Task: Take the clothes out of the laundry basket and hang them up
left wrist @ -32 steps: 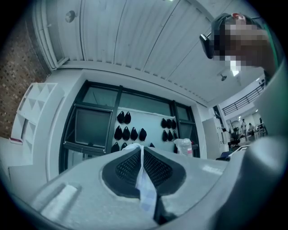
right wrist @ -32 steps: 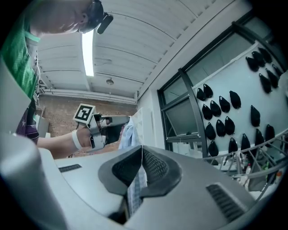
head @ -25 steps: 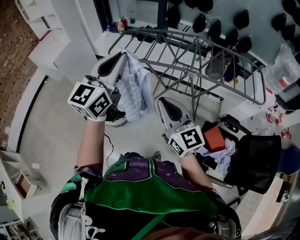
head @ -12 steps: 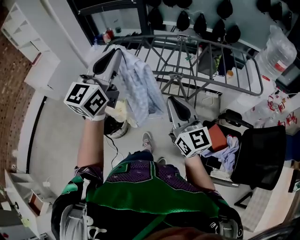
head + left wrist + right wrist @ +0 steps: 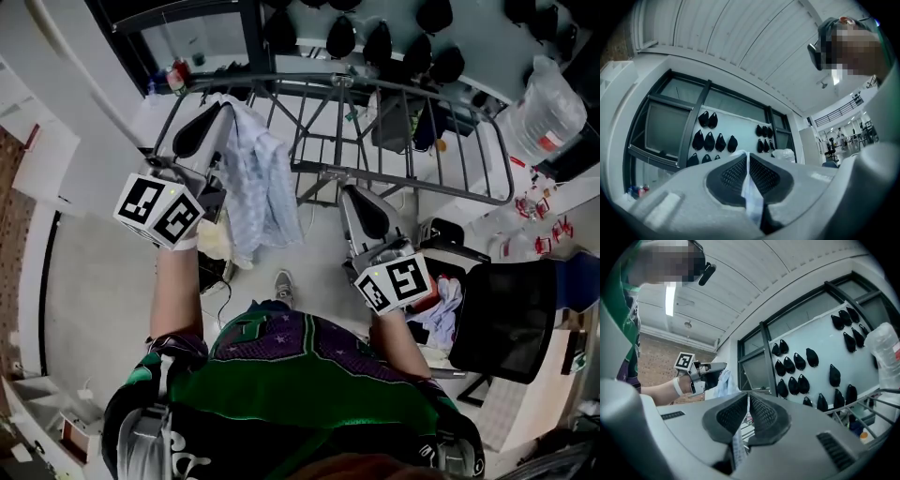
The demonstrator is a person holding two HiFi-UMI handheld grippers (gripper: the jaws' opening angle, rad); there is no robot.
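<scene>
A pale blue garment [image 5: 255, 187] hangs from my left gripper [image 5: 217, 107], which is shut on its top edge, just in front of the near rail of the grey drying rack [image 5: 403, 103]. In the left gripper view a fold of that cloth [image 5: 751, 197] sits pinched between the pads of the left gripper [image 5: 746, 155]. My right gripper [image 5: 350, 194] is shut and carries nothing, lower and to the right, below the rack's frame. From the right gripper [image 5: 747, 395] I see the left gripper [image 5: 710, 376] with the garment [image 5: 724, 383]. The black laundry basket [image 5: 506, 323] stands at the right with clothes [image 5: 439, 305] inside.
A clear plastic bag [image 5: 548, 112] lies beyond the rack's right end. Several black shapes [image 5: 380, 42] hang on the wall behind. Bottles [image 5: 173, 75] stand on the sill at back left. A white wall and shelving [image 5: 56, 141] close off the left side.
Both grippers have moved forward to the rack, the left one taking the blue garment along. The rack now lies closer under the grippers; the basket has shifted to the right of the picture.
</scene>
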